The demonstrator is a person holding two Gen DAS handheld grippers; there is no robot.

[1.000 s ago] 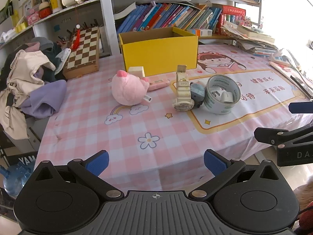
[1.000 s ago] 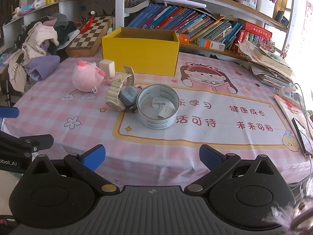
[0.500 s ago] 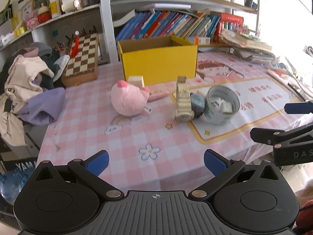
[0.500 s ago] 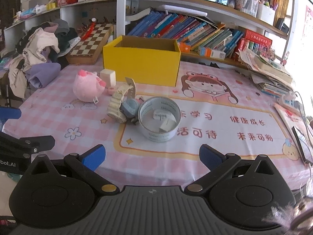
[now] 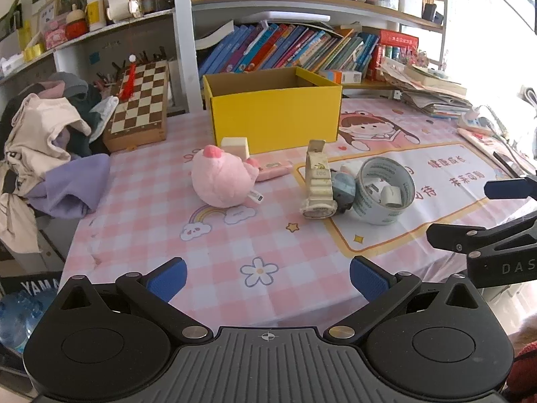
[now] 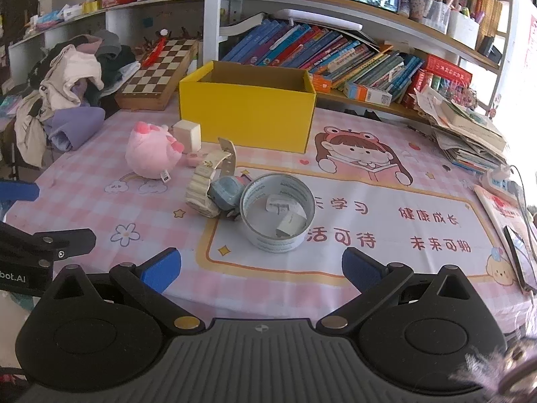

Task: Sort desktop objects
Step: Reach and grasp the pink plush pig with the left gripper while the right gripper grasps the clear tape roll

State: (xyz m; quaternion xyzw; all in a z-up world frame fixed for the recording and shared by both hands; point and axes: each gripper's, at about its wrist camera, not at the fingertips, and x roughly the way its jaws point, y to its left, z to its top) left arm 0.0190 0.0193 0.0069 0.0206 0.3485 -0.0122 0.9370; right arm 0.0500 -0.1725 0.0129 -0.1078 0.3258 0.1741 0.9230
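Note:
An open yellow box (image 5: 273,114) (image 6: 246,119) stands at the back of the pink checked table. In front of it lie a pink plush toy (image 5: 223,181) (image 6: 151,156), a cream cube (image 5: 235,144) (image 6: 187,132), a pink eraser-like block (image 5: 275,169), a cream wristwatch (image 5: 317,184) (image 6: 204,184), a small blue toy (image 5: 344,189) (image 6: 226,196) and a wide tape roll (image 5: 384,189) (image 6: 278,213). My left gripper (image 5: 266,277) hangs open near the front edge, empty. My right gripper (image 6: 260,267) is open too, just short of the tape roll.
A chessboard (image 5: 141,100) leans at the back left beside a heap of clothes (image 5: 47,141). Shelves of books (image 6: 335,57) run behind the box. Stacked papers (image 6: 470,127) and a phone (image 6: 520,255) sit at the right edge.
Both grippers have risen a little and tilted up, so more of the shelves shows. The objects on the table have not moved.

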